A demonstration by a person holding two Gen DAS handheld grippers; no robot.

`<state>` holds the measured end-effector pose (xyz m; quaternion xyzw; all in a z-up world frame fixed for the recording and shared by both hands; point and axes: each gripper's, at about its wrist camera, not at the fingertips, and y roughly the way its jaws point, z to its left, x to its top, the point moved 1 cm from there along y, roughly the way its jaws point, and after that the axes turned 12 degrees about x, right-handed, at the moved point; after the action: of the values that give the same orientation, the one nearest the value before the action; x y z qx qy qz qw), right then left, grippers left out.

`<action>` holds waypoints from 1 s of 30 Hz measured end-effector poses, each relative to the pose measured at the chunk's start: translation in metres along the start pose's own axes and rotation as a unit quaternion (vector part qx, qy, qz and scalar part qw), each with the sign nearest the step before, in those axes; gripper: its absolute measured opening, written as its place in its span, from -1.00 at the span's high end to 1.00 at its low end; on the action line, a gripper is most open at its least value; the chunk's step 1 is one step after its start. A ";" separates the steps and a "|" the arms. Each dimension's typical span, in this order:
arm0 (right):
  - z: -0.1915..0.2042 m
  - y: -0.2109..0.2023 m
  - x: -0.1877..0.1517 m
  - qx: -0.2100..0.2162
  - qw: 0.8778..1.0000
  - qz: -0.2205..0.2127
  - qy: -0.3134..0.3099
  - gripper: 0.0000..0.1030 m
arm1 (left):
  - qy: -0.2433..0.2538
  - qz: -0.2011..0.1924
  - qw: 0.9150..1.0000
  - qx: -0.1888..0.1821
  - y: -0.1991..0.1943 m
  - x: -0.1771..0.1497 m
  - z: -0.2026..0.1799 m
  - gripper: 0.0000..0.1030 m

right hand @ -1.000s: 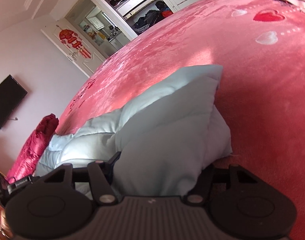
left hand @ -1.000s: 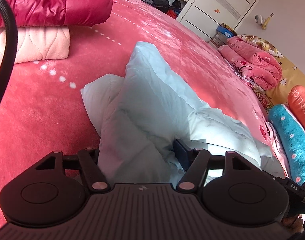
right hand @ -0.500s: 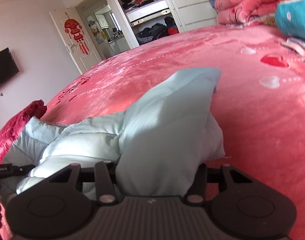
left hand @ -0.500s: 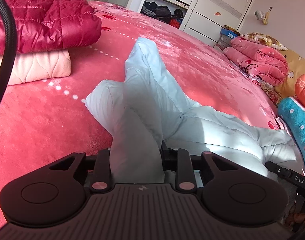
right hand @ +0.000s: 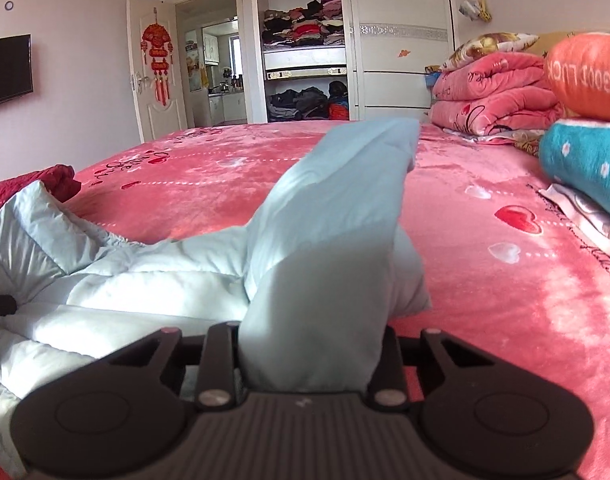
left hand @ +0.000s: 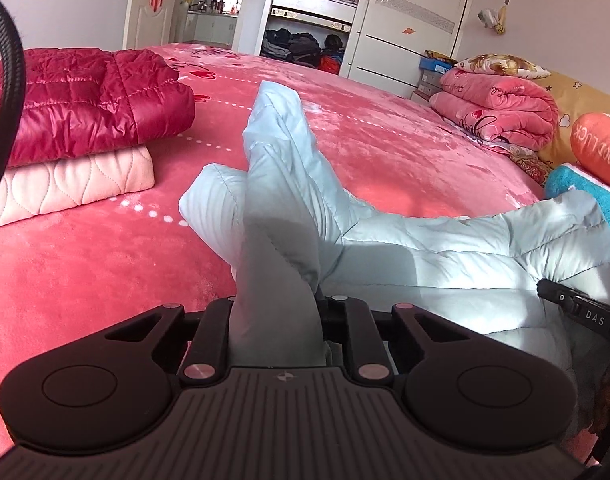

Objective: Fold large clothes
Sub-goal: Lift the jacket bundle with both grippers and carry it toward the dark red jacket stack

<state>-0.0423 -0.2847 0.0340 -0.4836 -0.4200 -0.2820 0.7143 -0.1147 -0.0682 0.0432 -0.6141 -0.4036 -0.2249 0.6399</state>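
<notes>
Pink bed (left hand: 85, 280) carries the pale blue padded jacket (left hand: 425, 272) mid-surface. Left gripper (left hand: 276, 320) and right gripper (right hand: 311, 356) are each closing on a raised fold. Only the left view shows the folded red coat (left hand: 85, 100); only the right shows the television (right hand: 7, 68).

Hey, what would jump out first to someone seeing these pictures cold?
A pale blue puffer jacket sprawls across the pink bedspread, a bunch of it rising between the closing jaws of the left gripper and the right gripper. At the left, a folded crimson quilted coat sits on a folded pink one.
</notes>
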 end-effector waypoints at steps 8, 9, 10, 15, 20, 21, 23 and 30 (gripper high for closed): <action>0.023 -0.020 0.005 -0.016 0.999 -0.015 -0.039 0.52 | -0.001 -0.018 1.000 -0.016 -0.029 -0.001 0.021 0.64; 0.025 -0.022 0.006 -0.017 0.999 -0.016 -0.041 0.52 | -0.002 -0.021 1.000 -0.017 -0.034 -0.001 0.023 0.64; 0.028 -0.024 0.007 -0.018 0.999 -0.016 -0.042 0.52 | -0.002 -0.023 1.000 -0.018 -0.037 -0.001 0.025 0.64; 0.047 -0.038 0.011 -0.026 0.997 -0.024 -0.070 0.52 | -0.007 -0.038 0.999 -0.026 -0.054 -0.001 0.038 0.64; 0.065 -0.048 0.025 -0.022 0.995 -0.040 -0.085 0.53 | -0.013 -0.066 0.997 -0.027 -0.069 0.006 0.052 0.64; 0.069 -0.049 0.031 -0.019 0.995 -0.044 -0.086 0.53 | -0.016 -0.073 0.997 -0.027 -0.073 0.009 0.055 0.64; 0.077 -0.051 0.043 -0.011 0.994 -0.054 -0.090 0.52 | -0.024 -0.086 0.996 -0.025 -0.080 0.017 0.063 0.63; 0.117 -0.046 0.109 0.052 0.989 -0.102 -0.092 0.52 | -0.062 -0.146 0.987 -0.004 -0.099 0.057 0.107 0.62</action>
<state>-0.0645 -0.1928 0.1710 -0.4246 -0.5446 -0.2855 0.6645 -0.1857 0.0329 0.1394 -0.5637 -0.5271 -0.2789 0.5715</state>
